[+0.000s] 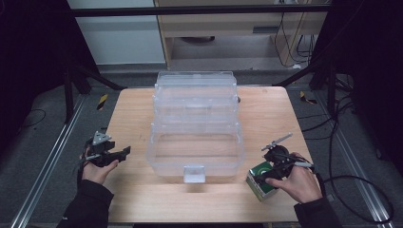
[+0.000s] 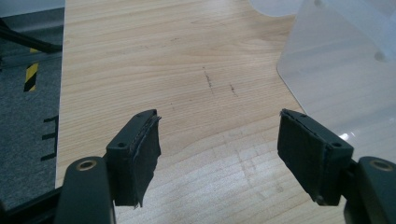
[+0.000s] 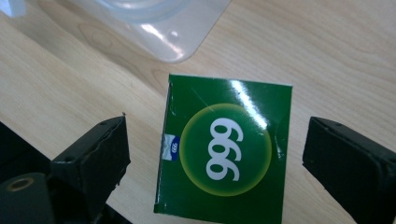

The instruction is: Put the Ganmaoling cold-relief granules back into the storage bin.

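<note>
Wooden table (image 1: pixel 138 114) on a dark grey carpeted floor, black frame bars and cables around it; lighting dim in the high view. A clear plastic tiered organiser box (image 1: pixel 196 124) stands at the table's centre, its trays stepped back and open, the lowest and nearest tray looking empty with its latch tab facing the person. That layout probably serves to expose each tray to a drop from above. The green box (image 3: pixel 224 151), glossy card with a white "999" in a yellow-green circle, lies flat on the table just off the organiser's near right corner, apart from it. The right gripper (image 3: pixel 215 154) hangs directly over the green box, jaws spread wide, one to either side of it and neither pad touching; the camera looks straight down on the printed face. Judgement: this is the approach to a pick, with the jaws aligned across the box's narrower span so they can close on its side walls. In the high view the right gripper (image 1: pixel 273 171) covers part of the box at the table's near right. The left gripper (image 2: pixel 219 149) rests low near the table's left edge, jaws wide and holding nothing, aimed toward the organiser's corner; it seems parked clear of the work, possibly ready to steady the organiser.
</note>
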